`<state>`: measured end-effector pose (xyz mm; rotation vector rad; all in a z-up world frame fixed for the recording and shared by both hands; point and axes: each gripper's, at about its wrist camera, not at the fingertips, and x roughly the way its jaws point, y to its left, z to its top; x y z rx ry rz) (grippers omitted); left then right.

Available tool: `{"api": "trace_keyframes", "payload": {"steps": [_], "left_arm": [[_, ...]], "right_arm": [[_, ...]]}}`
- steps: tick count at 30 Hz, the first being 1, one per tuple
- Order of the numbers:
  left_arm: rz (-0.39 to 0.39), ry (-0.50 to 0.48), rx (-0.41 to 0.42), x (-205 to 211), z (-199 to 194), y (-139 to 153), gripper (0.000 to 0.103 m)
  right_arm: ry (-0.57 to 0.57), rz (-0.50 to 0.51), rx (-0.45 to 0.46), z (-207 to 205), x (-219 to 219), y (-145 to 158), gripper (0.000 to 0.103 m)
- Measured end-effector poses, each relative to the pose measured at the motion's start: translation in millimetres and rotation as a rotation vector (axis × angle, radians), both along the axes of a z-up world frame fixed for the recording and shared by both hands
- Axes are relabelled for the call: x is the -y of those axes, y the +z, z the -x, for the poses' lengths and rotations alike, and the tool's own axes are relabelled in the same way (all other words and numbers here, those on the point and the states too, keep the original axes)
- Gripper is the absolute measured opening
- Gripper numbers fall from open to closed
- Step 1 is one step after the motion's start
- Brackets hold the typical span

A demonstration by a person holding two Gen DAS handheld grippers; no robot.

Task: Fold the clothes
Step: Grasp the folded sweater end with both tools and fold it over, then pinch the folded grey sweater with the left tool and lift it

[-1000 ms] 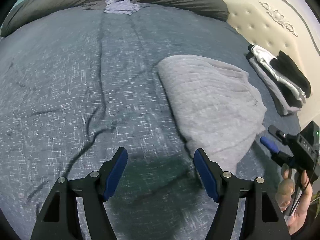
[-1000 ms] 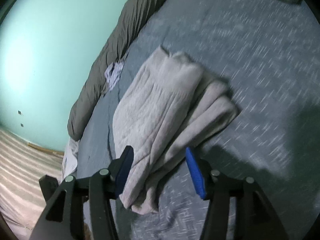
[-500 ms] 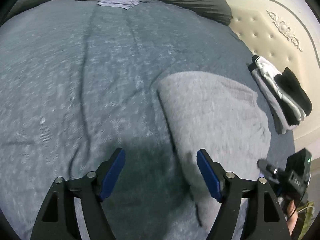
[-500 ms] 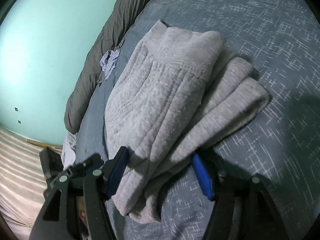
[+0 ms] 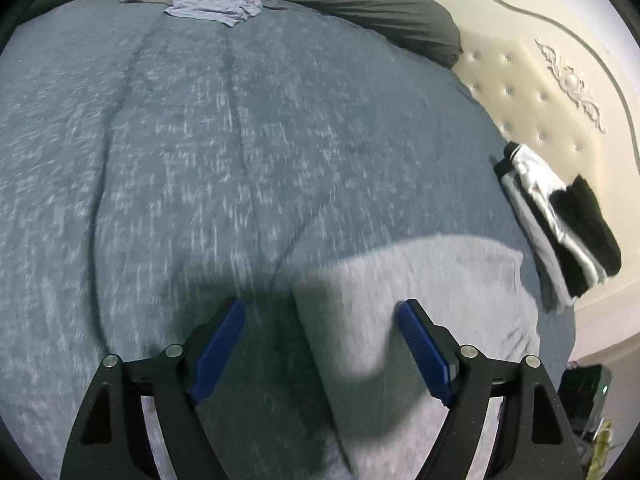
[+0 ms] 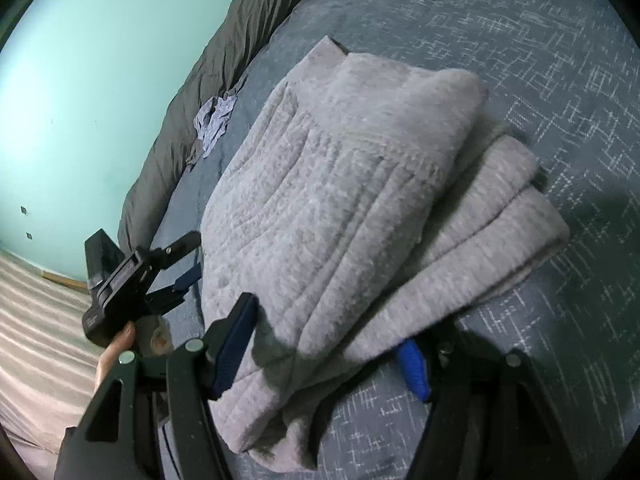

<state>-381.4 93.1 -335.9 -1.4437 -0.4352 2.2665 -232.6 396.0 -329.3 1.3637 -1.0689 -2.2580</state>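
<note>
Through my left wrist camera, my left gripper (image 5: 320, 336) stands wide apart, holding nothing; the folded grey sweater (image 5: 432, 276) lies on the blue bedspread (image 5: 200, 140), its left edge running between my fingers, more of it towards the right pad (image 5: 424, 348).

Through my right wrist camera, my right gripper (image 6: 324, 340) is spread wide around the sweater's (image 6: 340, 184) near end, the cloth lying between both pads and draped over the right one; I cannot tell whether they pinch it. My left gripper (image 6: 188, 260) shows open at the sweater's left edge.
</note>
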Motion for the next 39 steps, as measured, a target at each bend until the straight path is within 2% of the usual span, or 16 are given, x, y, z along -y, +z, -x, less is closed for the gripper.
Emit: {"api": "trace_keyframes", "payload": {"steps": [3, 7, 10, 12, 13, 14, 16, 18, 21, 28, 33, 37, 39], "left_arm": [[-0.026, -0.025, -0.019, -8.4, 9.8, 1.4, 0.083], [-0.007, -0.088, -0.038, -24.7, 15.6, -1.3, 0.083], [-0.013, -0.128, -0.035, -34.7, 17.2, -4.5, 0.083], [-0.006, -0.151, -0.044, -39.6, 13.7, -2.3, 0.082], [-0.001, -0.163, -0.05, -41.6, 11.5, -0.4, 0.079], [0.004, -0.175, -0.056, -43.6, 9.3, 1.5, 0.069], [0.014, -0.198, -0.068, -47.6, 4.9, 5.2, 0.06], [0.024, -0.222, -0.081, -51.6, 0.5, 9.0, 0.041], [0.039, -0.257, -0.099, -57.6, -6.1, 14.7, 0.029], [0.032, -0.248, -0.133, -37.9, -30.4, 46.1, 0.024], [-0.017, -0.21, -0.159, -9.6, -58.9, 69.9, 0.024], [-0.04, -0.178, -0.198, 9.0, -89.7, 89.6, 0.024], [-0.058, -0.167, -0.209, 16.3, -102.8, 96.3, 0.024]], "right_arm": [[0.001, -0.001, -0.008, 0.4, -0.3, 1.2, 0.067], [0.003, -0.015, -0.021, 0.4, 0.2, 4.1, 0.063], [0.01, -0.03, -0.034, -1.2, -0.1, 6.5, 0.054], [0.015, -0.043, -0.045, -2.4, -0.4, 8.2, 0.044], [0.018, -0.046, -0.05, -2.8, -0.4, 8.9, 0.041], [0.022, -0.049, -0.054, -2.8, -0.2, 9.9, 0.038], [0.034, -0.056, -0.068, -2.3, 0.5, 14.1, 0.032], [0.052, -0.056, -0.087, -3.3, -0.2, 20.7, 0.028], [0.082, -0.05, -0.117, -1.6, 0.5, 33.0, 0.025], [0.202, -0.031, -0.122, 16.8, -0.9, 59.1, 0.023], [0.299, 0.001, -0.126, 35.2, -2.5, 84.1, 0.023], [0.413, -0.014, -0.146, 54.3, 9.0, 107.0, 0.023], [0.473, -0.053, -0.142, 61.6, 18.7, 115.1, 0.023]]}}
